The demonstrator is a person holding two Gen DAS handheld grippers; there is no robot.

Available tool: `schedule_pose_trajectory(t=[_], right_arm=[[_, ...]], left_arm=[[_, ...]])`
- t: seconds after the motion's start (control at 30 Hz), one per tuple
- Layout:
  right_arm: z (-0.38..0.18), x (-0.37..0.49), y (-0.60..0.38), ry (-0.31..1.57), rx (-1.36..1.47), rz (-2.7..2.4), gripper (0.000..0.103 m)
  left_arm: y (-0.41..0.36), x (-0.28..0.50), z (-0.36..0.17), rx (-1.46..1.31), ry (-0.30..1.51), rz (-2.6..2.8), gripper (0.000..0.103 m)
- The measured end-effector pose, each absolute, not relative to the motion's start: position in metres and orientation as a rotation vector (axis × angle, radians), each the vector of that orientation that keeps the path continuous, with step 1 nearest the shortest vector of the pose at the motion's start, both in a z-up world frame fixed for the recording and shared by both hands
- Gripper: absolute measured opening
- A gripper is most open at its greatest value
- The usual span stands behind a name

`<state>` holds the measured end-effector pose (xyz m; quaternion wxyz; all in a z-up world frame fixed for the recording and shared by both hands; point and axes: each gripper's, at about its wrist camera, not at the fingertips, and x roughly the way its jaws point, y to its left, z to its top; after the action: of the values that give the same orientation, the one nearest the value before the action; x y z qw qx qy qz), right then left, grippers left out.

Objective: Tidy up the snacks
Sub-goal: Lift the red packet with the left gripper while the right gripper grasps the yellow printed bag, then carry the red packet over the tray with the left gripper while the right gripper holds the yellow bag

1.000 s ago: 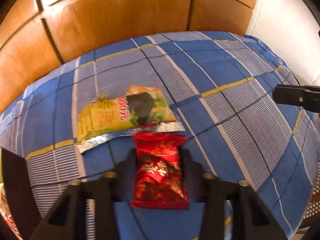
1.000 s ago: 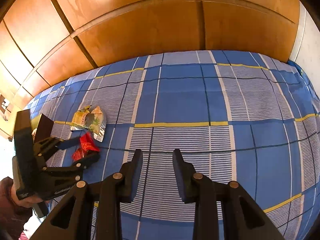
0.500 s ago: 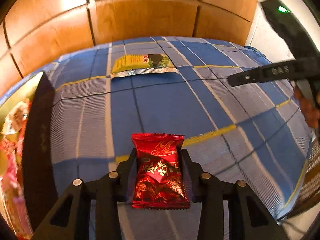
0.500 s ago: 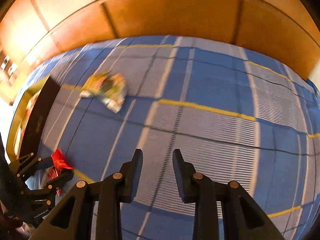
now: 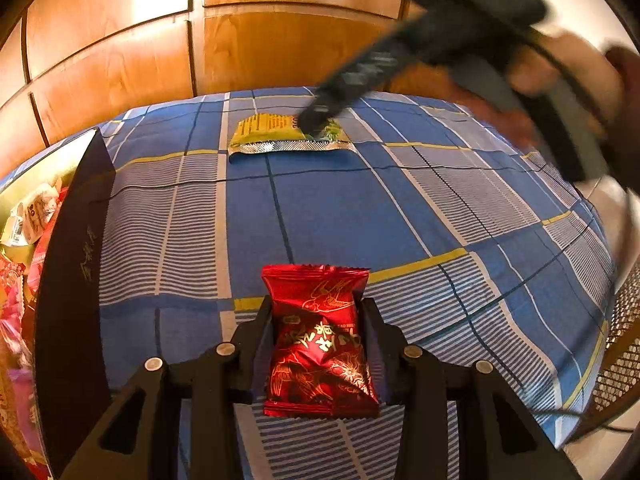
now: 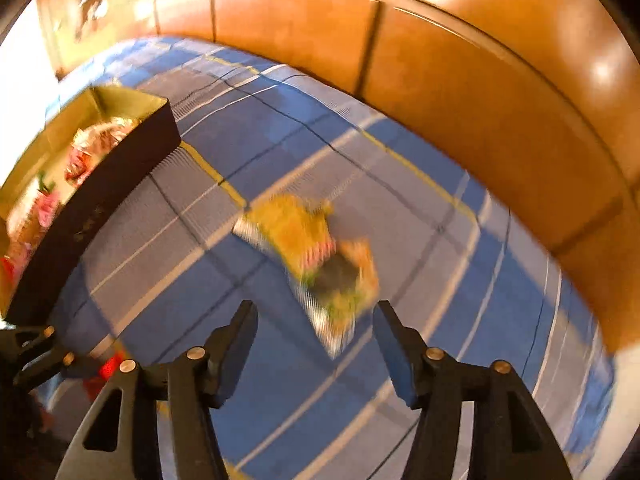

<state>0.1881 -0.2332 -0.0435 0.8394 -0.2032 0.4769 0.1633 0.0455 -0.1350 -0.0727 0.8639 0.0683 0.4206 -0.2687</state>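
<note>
From the left wrist view, the left claw point(image 5: 318, 320) was clamped on a red foil snack packet with gold print point(image 5: 318, 340), held above the blue plaid bedsheet point(image 5: 320, 216). A dark open box of assorted snacks point(image 5: 68, 280) stood at the left. Farther off, a yellow-green snack pouch with a silver edge point(image 5: 286, 134) lay flat on the sheet, with the blurred right claw point(image 5: 316, 120) reaching down at its right end.

From the right wrist view, the right claw point(image 6: 316, 320) had its jaws spread wide, tilted down toward the blurred pouch point(image 6: 316, 260) just ahead, not gripping it. The box point(image 6: 100, 184) sat to the left, and the left claw point(image 6: 60, 356) with the red packet point(image 6: 106, 372) showed at the lower left.
</note>
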Motion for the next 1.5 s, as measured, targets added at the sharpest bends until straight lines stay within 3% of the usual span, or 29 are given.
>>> schedule_pose_trajectory(t=[0.3, 0.4, 0.47, 0.97, 1.3, 1.4, 1.5], right_arm=[[-0.072, 0.24, -0.203, 1.113, -0.551, 0.399, 0.059], [-0.076, 0.235, -0.213, 1.111, -0.536, 0.344, 0.028], [-0.071, 0.225, -0.224, 1.118, -0.47, 0.327, 0.023], [-0.079, 0.101, -0.282, 1.169, -0.291, 0.308, 0.028], [-0.079, 0.106, -0.302, 1.13, -0.137, 0.407, 0.045], [-0.079, 0.106, -0.312, 1.107, -0.078, 0.424, 0.045], [-0.074, 0.09, -0.311, 1.07, -0.066, 0.41, 0.03]], left_arm=[[-0.133, 0.043, -0.073, 0.131, 0.87, -0.563, 0.042], [-0.131, 0.042, -0.074, 0.124, 0.868, -0.565, 0.042], [-0.13, 0.041, -0.075, 0.123, 0.865, -0.565, 0.042], [-0.138, 0.042, -0.068, 0.159, 0.902, -0.538, 0.04], [-0.122, 0.015, -0.048, 0.157, 0.896, -0.544, 0.04], [-0.113, 0.012, -0.035, 0.138, 0.899, -0.518, 0.04], [-0.099, 0.013, -0.021, 0.096, 0.895, -0.478, 0.04]])
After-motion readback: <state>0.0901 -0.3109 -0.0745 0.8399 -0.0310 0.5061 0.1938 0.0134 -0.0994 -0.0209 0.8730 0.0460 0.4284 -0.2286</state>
